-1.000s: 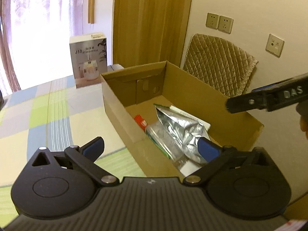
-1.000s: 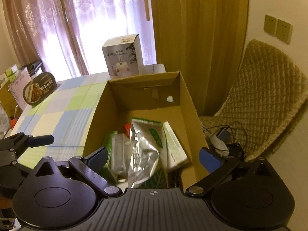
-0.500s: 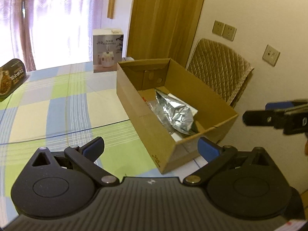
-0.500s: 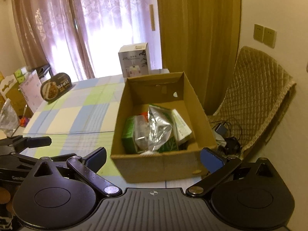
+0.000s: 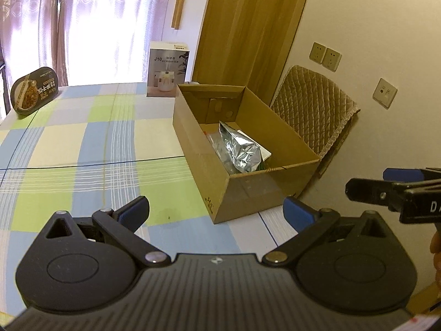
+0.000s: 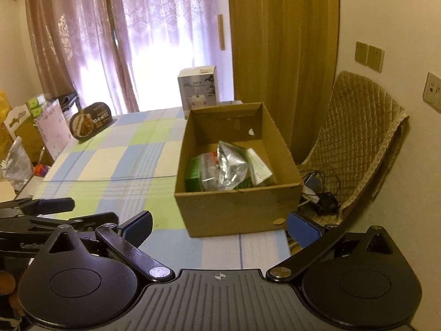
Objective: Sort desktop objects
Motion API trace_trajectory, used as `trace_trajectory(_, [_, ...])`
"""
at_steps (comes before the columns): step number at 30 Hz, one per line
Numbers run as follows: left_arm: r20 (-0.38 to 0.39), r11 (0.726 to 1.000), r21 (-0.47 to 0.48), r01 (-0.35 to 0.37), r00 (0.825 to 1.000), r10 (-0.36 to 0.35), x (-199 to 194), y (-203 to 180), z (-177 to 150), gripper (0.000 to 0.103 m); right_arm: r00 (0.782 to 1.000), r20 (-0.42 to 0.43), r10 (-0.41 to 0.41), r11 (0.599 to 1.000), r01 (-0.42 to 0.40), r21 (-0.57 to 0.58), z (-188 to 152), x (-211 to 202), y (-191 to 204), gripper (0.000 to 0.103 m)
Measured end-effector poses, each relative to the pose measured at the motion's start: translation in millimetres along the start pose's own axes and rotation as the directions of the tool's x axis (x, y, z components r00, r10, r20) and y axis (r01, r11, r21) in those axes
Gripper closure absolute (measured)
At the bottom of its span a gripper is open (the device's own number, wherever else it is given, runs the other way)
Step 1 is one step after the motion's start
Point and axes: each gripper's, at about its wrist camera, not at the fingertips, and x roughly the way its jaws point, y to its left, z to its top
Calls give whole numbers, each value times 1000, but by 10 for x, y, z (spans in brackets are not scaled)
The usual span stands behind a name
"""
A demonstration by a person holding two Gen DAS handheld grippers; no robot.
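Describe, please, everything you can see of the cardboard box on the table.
The cardboard box is plain brown, open-topped, and sits flat near the edge of the checked tablecloth. Small cutouts pierce its far wall. Inside lie a crumpled silver foil pouch, green packets and a white packet. Neither gripper touches it.

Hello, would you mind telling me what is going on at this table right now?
A person holds a two-finger gripper in each hand to sort things into the cardboard box. The left gripper and the right gripper are both open and empty, short of the box. A silver foil pouch and other packets lie inside it. A humidifier box and an oval food container stand on the checked tablecloth.
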Motion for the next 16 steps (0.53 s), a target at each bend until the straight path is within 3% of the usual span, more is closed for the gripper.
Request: trace_trajectory(16, [18, 999, 29, -19, 1000, 18, -3, -140, -62, 1, 1000, 4, -24, 1000, 24, 6, -171, -48, -98, 2])
